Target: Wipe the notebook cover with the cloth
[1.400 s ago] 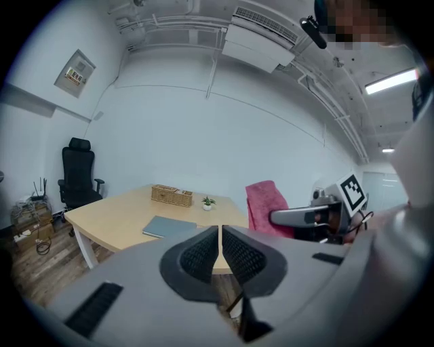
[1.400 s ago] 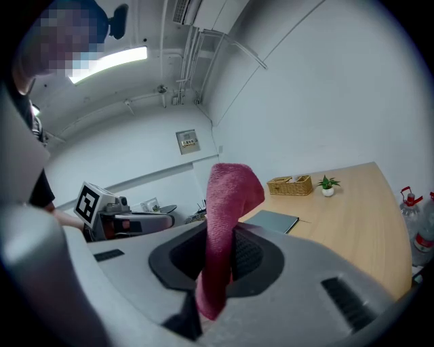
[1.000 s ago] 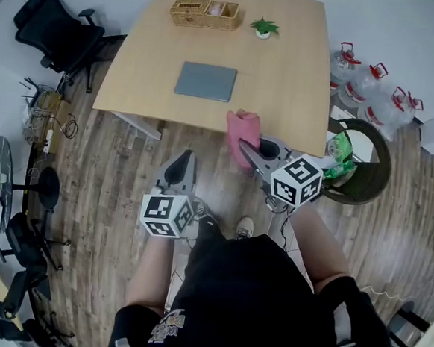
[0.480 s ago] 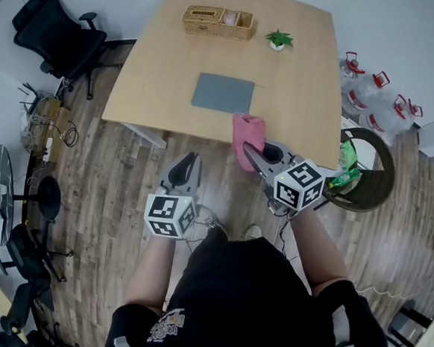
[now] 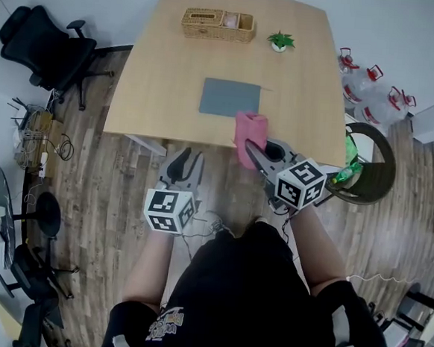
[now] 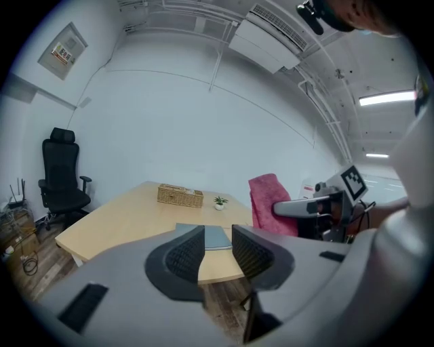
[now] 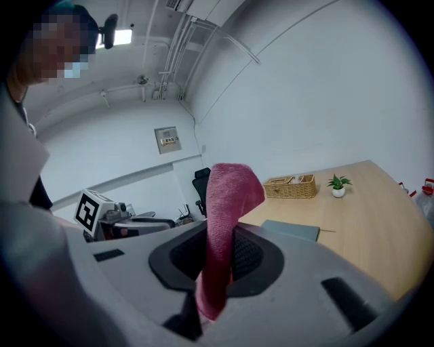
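A grey notebook (image 5: 230,97) lies flat on the wooden table (image 5: 305,101), a little back from its near edge. My right gripper (image 5: 253,151) is shut on a pink cloth (image 5: 248,132), which stands up from the jaws just over the table's near edge, right of the notebook. In the right gripper view the cloth (image 7: 227,196) hangs between the pads, and the notebook (image 7: 290,230) lies beyond. My left gripper (image 5: 186,159) hovers over the floor short of the table. Its jaws have just been opening and nothing is between them. The left gripper view shows the notebook (image 6: 215,236) through the gap.
A wicker basket (image 5: 217,24) and a small potted plant (image 5: 280,41) stand at the table's far edge. A black office chair (image 5: 40,43) is left of the table. Water bottles (image 5: 365,91) and a round bin (image 5: 370,174) are to the right.
Both grippers have moved forward toward the table's near edge. The left jaws went from shut to open. The cloth stays in the right gripper.
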Demonstrator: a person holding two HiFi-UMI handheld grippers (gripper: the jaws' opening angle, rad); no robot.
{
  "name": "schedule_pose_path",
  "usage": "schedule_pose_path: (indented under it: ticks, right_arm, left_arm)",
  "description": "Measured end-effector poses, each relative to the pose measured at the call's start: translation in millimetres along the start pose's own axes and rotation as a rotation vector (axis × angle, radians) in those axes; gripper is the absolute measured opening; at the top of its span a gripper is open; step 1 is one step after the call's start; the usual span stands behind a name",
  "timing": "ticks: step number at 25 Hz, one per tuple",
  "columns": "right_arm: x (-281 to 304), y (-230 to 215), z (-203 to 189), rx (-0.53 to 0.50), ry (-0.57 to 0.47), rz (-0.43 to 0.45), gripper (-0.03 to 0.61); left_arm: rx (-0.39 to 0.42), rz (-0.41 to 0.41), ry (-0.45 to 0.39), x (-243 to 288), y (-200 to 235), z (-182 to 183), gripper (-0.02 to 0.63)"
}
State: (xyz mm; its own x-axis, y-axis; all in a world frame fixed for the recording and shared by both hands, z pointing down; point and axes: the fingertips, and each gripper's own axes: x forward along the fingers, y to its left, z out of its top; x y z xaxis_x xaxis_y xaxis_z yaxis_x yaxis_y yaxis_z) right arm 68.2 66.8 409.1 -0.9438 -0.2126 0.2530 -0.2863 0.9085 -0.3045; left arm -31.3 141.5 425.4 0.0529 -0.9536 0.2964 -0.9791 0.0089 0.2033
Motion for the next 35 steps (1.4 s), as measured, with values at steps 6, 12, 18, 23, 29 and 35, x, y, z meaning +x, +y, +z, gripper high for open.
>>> schedule_pose_path:
  ticks: [6, 12, 18, 23, 29, 35]
  right_arm:
    - [16.0, 2.4, 4.5, -0.019, 0.025, -0.005, 0.063]
    - [36.6, -7.0, 3.6, -0.011, 0.056, 0.012, 0.063]
    - [69.6, -25.6, 3.6, 0.012, 0.076, 0.047, 0.063]
    - [93.2, -57.0, 6.1, 0.033, 0.094, 0.08, 0.063]
    - [119.6, -106.8, 20.1, 0.053, 0.112, 0.108, 0.063]
    - [147.7, -144.1, 28.1, 0.065, 0.14, 0.145, 0.063]
  left_arm:
    - [-0.015, -0.009, 0.009, 3.1, 16.0, -1.1, 0.13]
    - [-0.033, 0.006, 0.032, 12.4, 28.9, -6.7, 0.14]
    - [-0.041, 0.032, 0.073, 35.3, 49.6, -13.0, 0.147]
    - [-0.052, 0.06, 0.111, 73.2, 62.9, -15.4, 0.152]
    - [-0.05, 0.097, 0.183, 124.1, 75.7, -18.8, 0.156]
    - [-0.055, 0.151, 0.221, 172.8, 102.9, -26.6, 0.157]
